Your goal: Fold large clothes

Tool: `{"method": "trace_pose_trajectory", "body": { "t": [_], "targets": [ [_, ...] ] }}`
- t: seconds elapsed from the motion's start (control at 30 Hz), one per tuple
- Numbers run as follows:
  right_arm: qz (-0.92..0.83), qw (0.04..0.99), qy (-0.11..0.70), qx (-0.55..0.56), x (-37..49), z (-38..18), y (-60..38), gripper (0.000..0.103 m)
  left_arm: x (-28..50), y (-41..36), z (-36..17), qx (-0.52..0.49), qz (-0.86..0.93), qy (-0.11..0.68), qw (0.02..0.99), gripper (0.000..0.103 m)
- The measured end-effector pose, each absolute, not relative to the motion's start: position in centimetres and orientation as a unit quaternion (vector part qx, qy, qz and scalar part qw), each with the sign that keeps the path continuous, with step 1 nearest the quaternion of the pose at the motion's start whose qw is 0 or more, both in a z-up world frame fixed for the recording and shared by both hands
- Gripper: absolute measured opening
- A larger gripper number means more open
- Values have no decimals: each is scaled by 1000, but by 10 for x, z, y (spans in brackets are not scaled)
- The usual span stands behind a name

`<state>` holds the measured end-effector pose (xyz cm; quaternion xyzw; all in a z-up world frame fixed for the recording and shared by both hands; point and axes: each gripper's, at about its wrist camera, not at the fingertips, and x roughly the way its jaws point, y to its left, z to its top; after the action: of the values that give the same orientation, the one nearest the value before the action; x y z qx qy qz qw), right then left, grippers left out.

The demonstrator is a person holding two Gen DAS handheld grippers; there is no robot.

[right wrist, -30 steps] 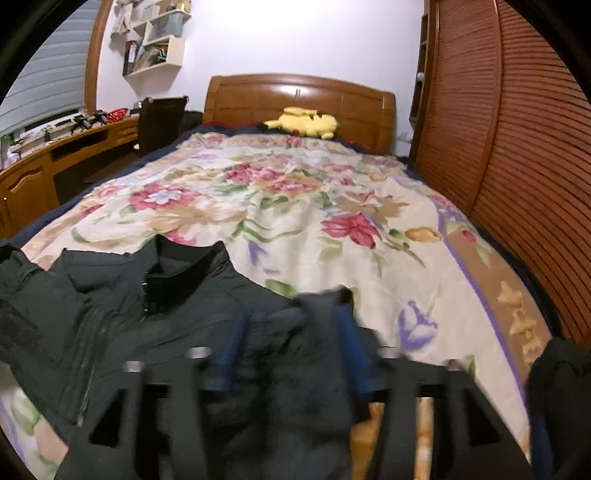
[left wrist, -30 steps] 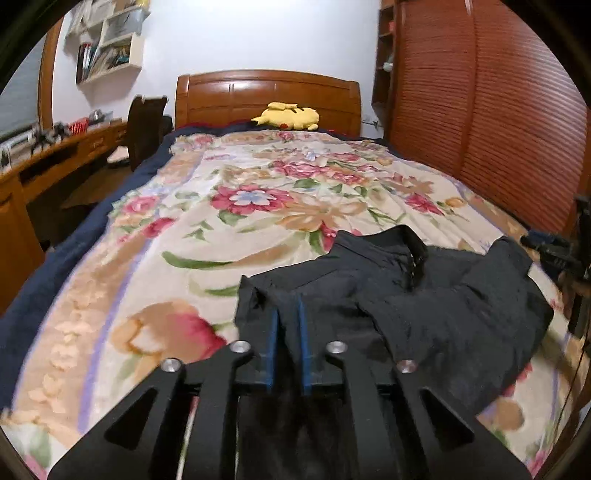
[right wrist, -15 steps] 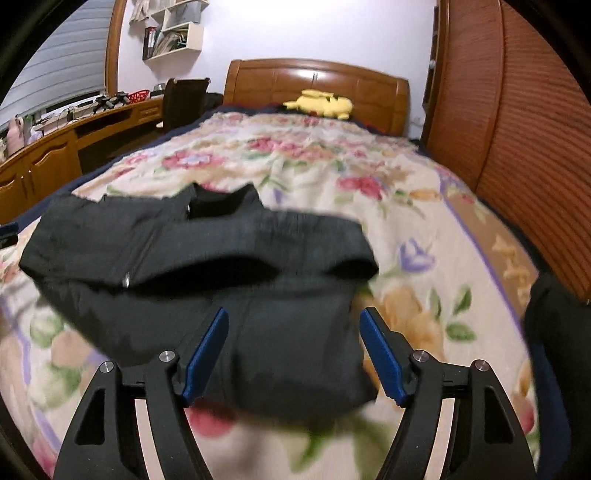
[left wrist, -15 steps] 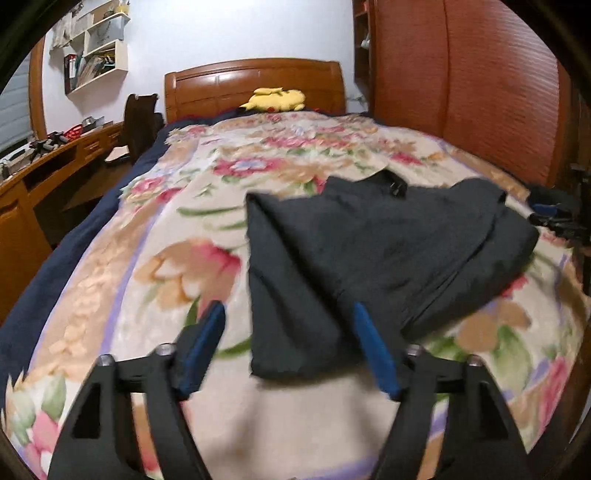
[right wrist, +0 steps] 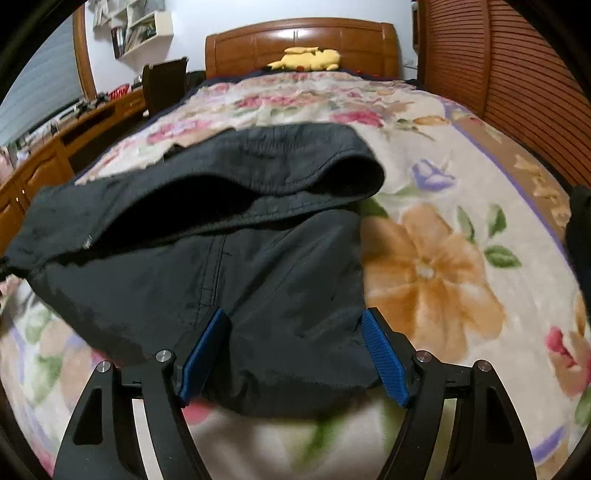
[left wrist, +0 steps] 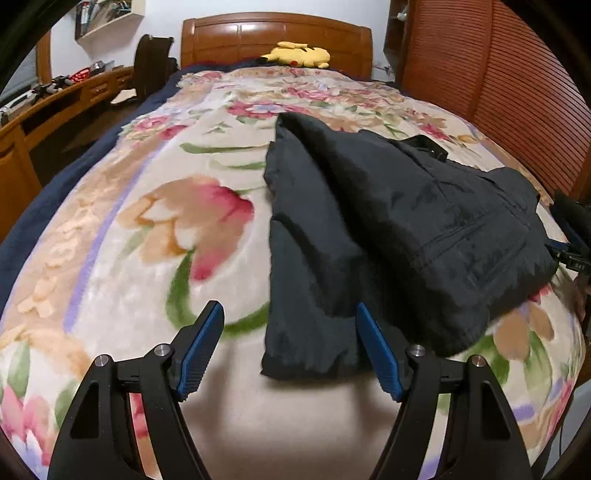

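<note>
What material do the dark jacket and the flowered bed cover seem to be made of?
Dark jacket: probably a thin woven synthetic such as nylon, matte with a faint sheen, showing stitched seams and fine wrinkles.
Flowered bed cover: probably plush fleece; its surface looks soft and fuzzy, and the printed flowers have blurred edges.

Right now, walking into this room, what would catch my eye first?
A dark jacket, partly folded, lies on a bright floral blanket covering the bed. At the wooden headboard rests a yellow plush toy. Nearest the camera, blue-padded gripper fingers stand open.

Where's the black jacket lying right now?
The black jacket lies folded on the floral blanket at the near end of the bed, right of centre in the left wrist view, far from the yellow plush.
</note>
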<state>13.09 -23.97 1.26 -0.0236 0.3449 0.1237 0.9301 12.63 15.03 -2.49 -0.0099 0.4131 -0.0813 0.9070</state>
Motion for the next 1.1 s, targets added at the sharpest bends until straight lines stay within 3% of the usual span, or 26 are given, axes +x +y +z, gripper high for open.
{"method": "trace_pose_trajectory", "body": {
  "t": [0.07,0.1,0.13,0.17,0.3,0.33,0.43,0.53,0.77,1.1],
  "targets": [
    [129,928,350,-25,135,13,-239,77,130,147,-28,-9,-89,420,903,75],
    [133,925,354,-23,137,13,-240,77,133,144,-29,-9,-94,423,901,70],
    [138,923,358,-21,139,12,-240,74,134,141,-30,-7,-101,426,899,52],
    [147,920,362,-18,141,11,-240,72,134,139,-29,-7,-107,428,897,45],
    [172,920,348,-52,140,15,-231,40,135,131,-29,14,-96,434,896,10],
    [164,922,341,-78,135,14,-225,31,134,131,-27,14,-95,433,896,7],
    [154,926,328,-107,127,19,-217,17,125,131,-15,20,-90,420,903,4],
    [150,933,309,-111,112,29,-219,11,107,130,3,27,-82,396,914,3],
    [151,945,260,-131,60,54,-225,8,59,124,35,35,-95,361,927,3],
    [172,943,258,-124,-18,62,-255,8,-26,119,40,29,-129,347,928,3]
  ]
}}
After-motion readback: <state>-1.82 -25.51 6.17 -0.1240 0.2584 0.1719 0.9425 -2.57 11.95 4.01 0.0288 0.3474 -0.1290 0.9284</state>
